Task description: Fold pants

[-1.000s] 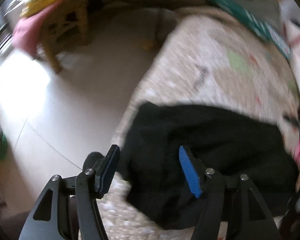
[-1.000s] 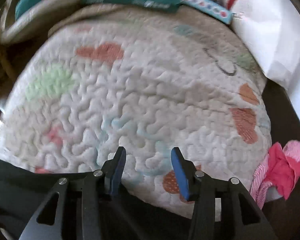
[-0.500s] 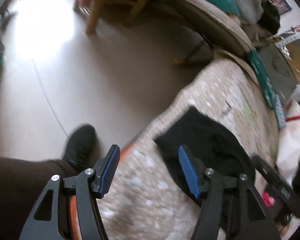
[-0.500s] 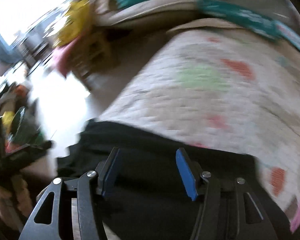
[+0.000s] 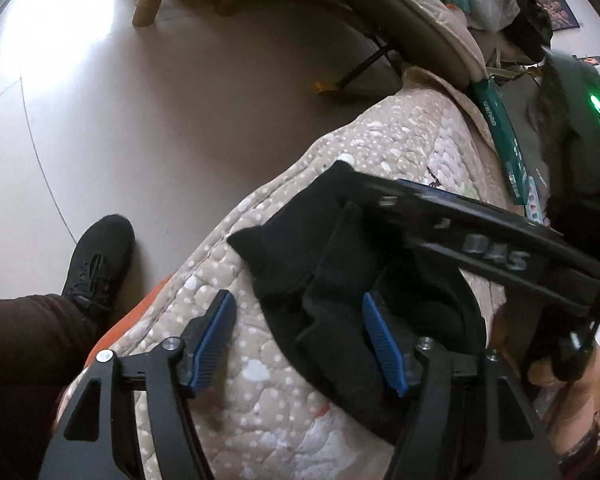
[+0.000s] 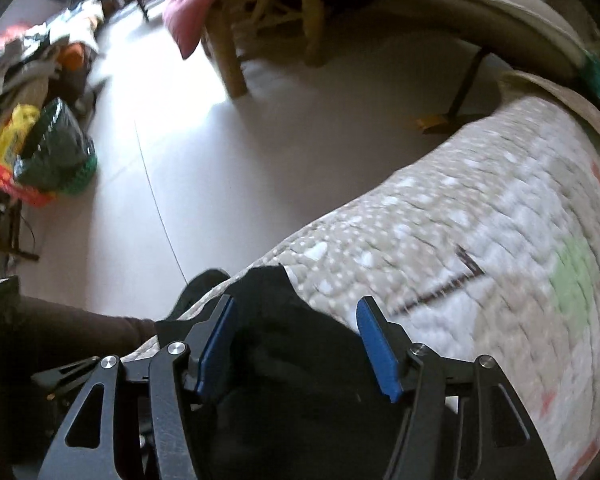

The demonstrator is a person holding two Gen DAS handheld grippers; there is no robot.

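Over quilted beige bedcover (image 5: 284,392), both grippers' jaws have just been opening: left gripper (image 5: 300,344) and right gripper (image 6: 300,344) now spread, unclamped, above bunched black pants (image 5: 340,280), so we judge regrasping comes next.

two tongs (image 5: 300,340), one black pants (image 5: 296,248), one quilt (image 5: 400,140).

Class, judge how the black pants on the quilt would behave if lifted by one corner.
The black pants lie bunched in soft folds, so they would probably droop limply. The knit-looking cloth seems light. On the textured quilt they would likely drag rather than slide.
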